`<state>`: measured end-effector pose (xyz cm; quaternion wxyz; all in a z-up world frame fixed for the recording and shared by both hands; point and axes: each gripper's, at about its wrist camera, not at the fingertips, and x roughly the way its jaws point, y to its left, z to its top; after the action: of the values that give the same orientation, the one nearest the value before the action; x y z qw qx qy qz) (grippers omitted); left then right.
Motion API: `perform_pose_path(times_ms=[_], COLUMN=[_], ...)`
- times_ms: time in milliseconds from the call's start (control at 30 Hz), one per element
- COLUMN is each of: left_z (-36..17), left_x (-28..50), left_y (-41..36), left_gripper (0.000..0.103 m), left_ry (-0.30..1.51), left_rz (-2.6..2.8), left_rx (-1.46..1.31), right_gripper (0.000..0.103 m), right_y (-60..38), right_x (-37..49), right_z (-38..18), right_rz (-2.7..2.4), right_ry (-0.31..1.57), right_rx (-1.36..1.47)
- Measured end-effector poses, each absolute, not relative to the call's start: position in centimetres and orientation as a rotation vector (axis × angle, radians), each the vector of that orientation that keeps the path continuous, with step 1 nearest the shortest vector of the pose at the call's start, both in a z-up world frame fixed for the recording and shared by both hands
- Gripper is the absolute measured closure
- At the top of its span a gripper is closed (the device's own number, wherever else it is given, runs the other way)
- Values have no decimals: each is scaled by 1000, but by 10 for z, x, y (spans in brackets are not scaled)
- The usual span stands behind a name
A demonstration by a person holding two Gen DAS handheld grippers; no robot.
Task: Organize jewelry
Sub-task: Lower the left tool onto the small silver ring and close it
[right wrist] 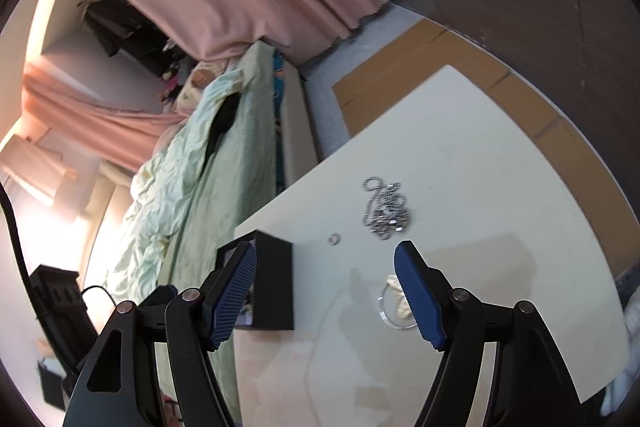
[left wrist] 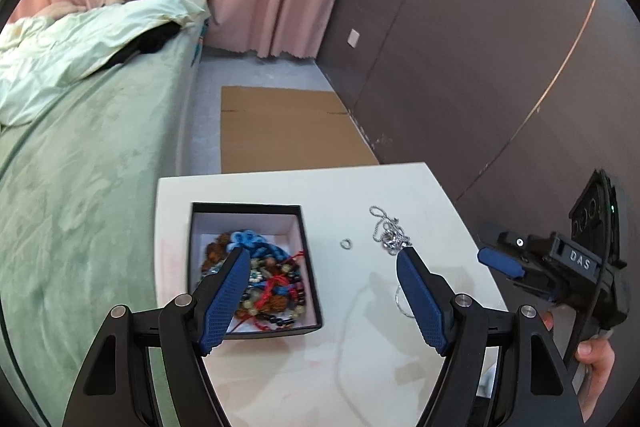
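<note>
Left wrist view: left gripper spread wide, empty, above white desk. Black box of beaded bracelets at left; small ring and silver chain lie apart to its right.

Right wrist view: right gripper agape, empty. Clear bangle, possibly holding something pale, lies nearest.
</note>
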<state>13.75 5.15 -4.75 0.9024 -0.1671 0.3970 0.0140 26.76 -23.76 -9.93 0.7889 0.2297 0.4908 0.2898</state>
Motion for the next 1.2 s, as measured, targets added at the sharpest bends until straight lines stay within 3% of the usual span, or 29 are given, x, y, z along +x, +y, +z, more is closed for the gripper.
perform_pose_path(times_ms=[233,533,633,800,1200], left_z=[-43,-48,-57,-83,-133], left_x=[166,194,202,227,270], left_y=[26,-3,-11,-17,-18], left_gripper=[38,54,55,66,69], left_ry=[884,994,1026,1107,1237], left_rz=[19,26,30,52,128], left_rx=[-287,-244,-227,-201,-182], right_gripper=[31,31,31,31,31], right_y=[-241,-254,-262,-276,-293], right_x=[292,300,301,313,328], right_z=[-103,-71,-79,-118,-110], right_rz=[558,610,615,579,584], right_ry=[1199,1159,1141,1228,1180], right_rx=[374,296,343,487,579])
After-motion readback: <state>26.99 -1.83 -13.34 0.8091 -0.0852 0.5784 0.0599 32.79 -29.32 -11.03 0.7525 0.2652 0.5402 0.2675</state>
